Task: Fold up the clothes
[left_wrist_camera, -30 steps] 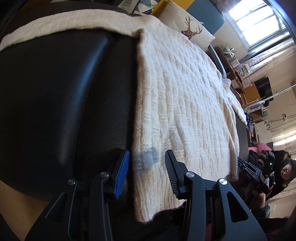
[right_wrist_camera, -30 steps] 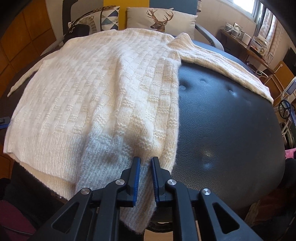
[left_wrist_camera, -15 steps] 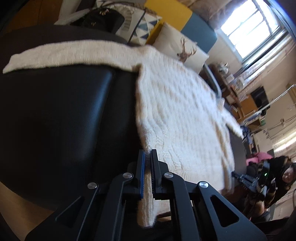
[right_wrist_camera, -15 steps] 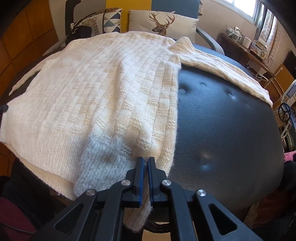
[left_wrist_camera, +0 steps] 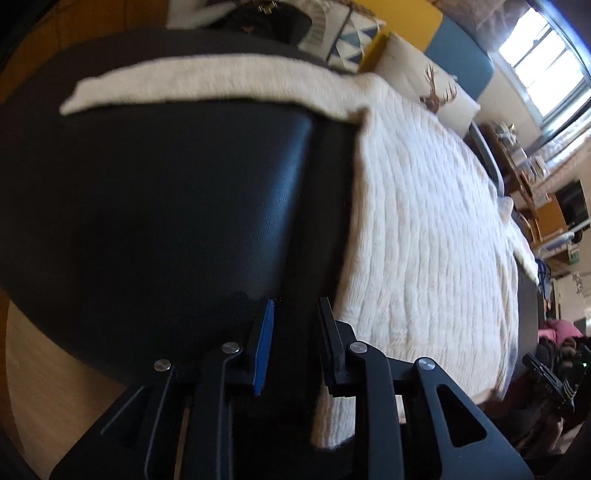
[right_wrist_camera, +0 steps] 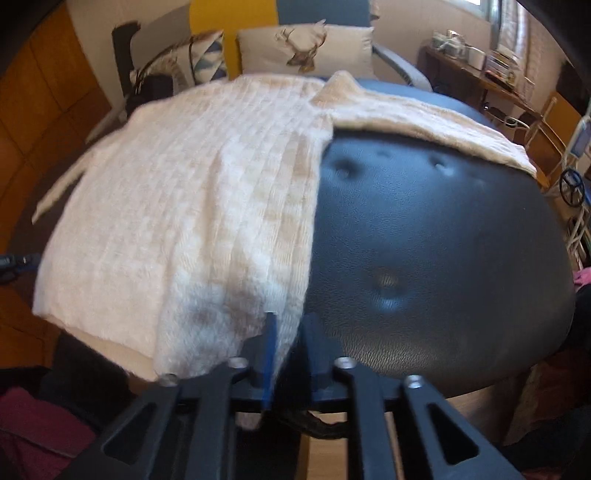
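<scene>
A cream knitted sweater (left_wrist_camera: 424,229) lies flat on a black leather surface (left_wrist_camera: 166,206), one sleeve stretched across the far side. My left gripper (left_wrist_camera: 295,310) is open at the near edge, its fingers just left of the sweater's hem corner, holding nothing. In the right wrist view the sweater (right_wrist_camera: 192,206) covers the left half of the black surface (right_wrist_camera: 443,251), its other sleeve running to the far right. My right gripper (right_wrist_camera: 291,325) is open, with the sweater's near right corner lying between its jaws.
A deer-print cushion (right_wrist_camera: 306,48) and a patterned cushion (right_wrist_camera: 207,55) stand behind the surface with a black handbag (left_wrist_camera: 266,18). A desk with clutter (right_wrist_camera: 472,62) is at the far right. A person in dark clothes (left_wrist_camera: 561,362) sits at the right.
Both grippers were shut on the sweater's near corners half a second ago and have opened. The left gripper has shifted left, off the hem. The views are blurred by motion.
</scene>
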